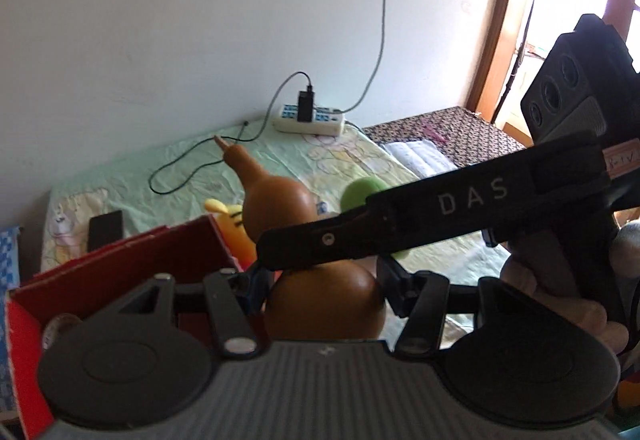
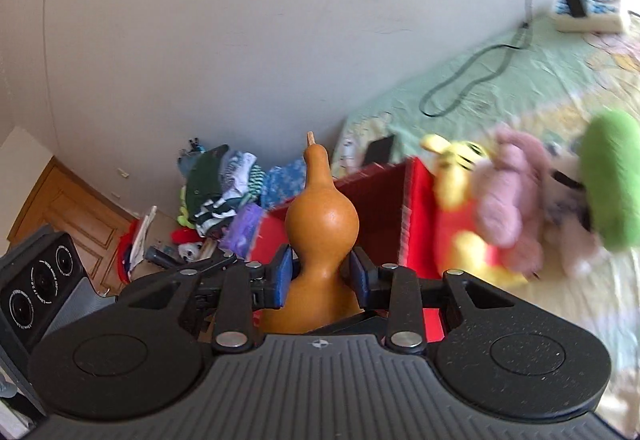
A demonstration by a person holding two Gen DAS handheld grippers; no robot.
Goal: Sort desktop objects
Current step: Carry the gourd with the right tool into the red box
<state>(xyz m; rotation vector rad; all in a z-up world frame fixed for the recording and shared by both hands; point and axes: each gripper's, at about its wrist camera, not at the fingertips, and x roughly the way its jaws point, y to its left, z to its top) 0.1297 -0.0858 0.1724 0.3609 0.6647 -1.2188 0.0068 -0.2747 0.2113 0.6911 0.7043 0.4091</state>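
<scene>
Pads of right gripper (image 2: 320, 274) clamp the gourd (image 2: 320, 240) at its narrow waist; left gripper (image 1: 320, 286) brackets the lower bulb, contact not clear, so its state cannot be told. Gourd held upright in the air beside the red box (image 2: 384, 208), plush toys (image 2: 500, 204) just right of it. Judgement: carry over box opening, keep it vertical, lower before release; waist grip should resist slipping. Surface smooth, glossy tan-orange, double-bulbed, short stem at top

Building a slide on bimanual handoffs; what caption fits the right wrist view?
Right gripper pinches the brown gourd at its waist beside the red box, plush toys to the right.
</scene>
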